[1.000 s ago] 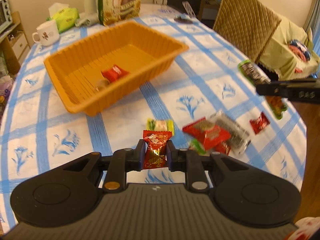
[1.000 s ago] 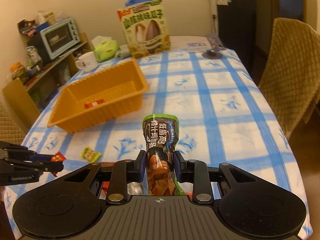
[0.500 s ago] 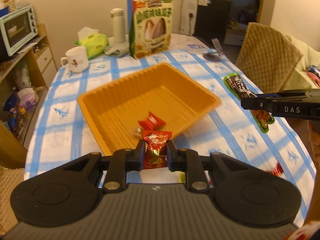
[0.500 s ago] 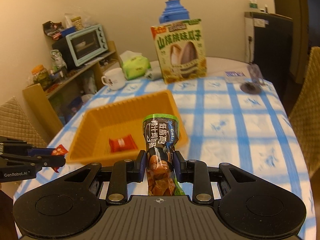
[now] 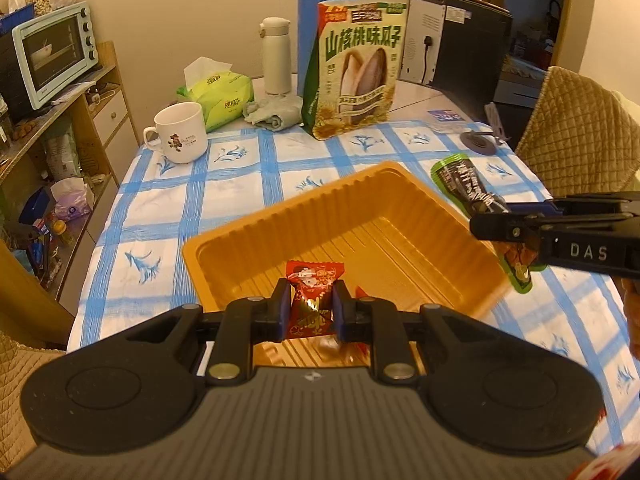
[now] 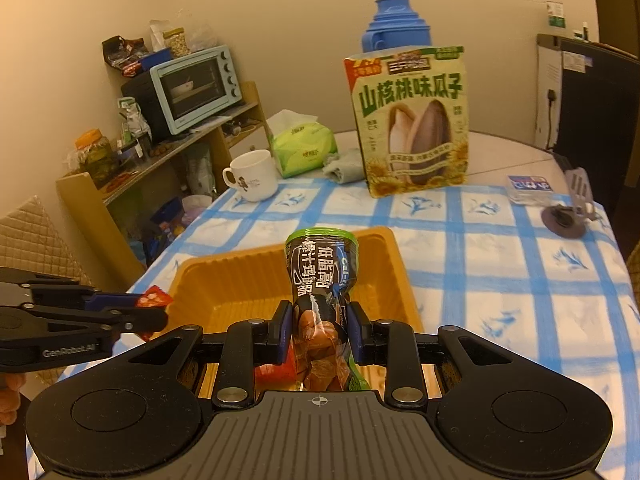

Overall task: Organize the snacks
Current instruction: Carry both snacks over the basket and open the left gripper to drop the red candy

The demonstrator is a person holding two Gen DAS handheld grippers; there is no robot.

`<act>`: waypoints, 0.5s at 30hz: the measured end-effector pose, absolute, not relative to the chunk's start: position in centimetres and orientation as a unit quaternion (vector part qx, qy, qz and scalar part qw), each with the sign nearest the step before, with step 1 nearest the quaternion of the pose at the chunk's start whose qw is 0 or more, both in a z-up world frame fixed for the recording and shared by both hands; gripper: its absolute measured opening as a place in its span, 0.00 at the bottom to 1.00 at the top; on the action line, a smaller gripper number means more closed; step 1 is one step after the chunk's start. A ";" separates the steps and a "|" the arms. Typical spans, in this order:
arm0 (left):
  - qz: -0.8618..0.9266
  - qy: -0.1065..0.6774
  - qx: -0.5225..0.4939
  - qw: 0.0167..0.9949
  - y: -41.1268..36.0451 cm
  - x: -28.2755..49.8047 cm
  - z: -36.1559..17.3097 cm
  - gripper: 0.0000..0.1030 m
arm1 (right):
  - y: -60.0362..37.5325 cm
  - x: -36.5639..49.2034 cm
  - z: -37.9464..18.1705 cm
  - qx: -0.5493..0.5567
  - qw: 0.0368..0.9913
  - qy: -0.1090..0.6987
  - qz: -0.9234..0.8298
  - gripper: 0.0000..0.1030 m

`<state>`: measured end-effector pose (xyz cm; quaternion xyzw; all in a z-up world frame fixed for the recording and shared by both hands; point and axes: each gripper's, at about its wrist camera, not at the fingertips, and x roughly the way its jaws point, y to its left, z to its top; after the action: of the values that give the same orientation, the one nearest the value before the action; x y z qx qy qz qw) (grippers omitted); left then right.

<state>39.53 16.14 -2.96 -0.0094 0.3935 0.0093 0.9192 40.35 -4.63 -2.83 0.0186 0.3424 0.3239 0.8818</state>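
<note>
Above the orange tray (image 5: 400, 216) we hold two snacks. Our left claw (image 5: 307, 307) is clenched on a red candy (image 5: 313, 296), its long axis upright. Our right claw (image 6: 319, 330) pinches a dark green-edged packet (image 6: 320, 276), long axis pointing away toward the seed bag (image 6: 412, 120). Another red wrapper (image 6: 276, 374) lies inside the tray. Open blue-checked counter (image 6: 500, 280) spreads to the right; a mug (image 5: 180, 132) stands beyond.

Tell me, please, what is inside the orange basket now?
In the orange basket, a red wrapper lies on the floor, seen from the right wrist view. Both grippers and their snacks cover the near part, so anything more there cannot be seen.
</note>
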 end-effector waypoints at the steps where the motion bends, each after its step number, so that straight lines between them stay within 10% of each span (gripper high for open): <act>1: 0.010 0.395 -0.010 0.918 16.3 40.1 -3.2 0.19 | -4.2 40.8 -3.0 0.017 0.881 0.344 0.324 0.28; 15: 0.011 0.437 -0.015 0.899 17.4 44.8 -7.0 0.19 | -1.1 44.6 -6.8 0.002 0.868 0.386 0.312 0.29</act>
<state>44.84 17.44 -7.02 -0.0148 0.4367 0.0114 0.8994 44.65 -1.10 -6.78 0.0023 0.3862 0.3121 0.8680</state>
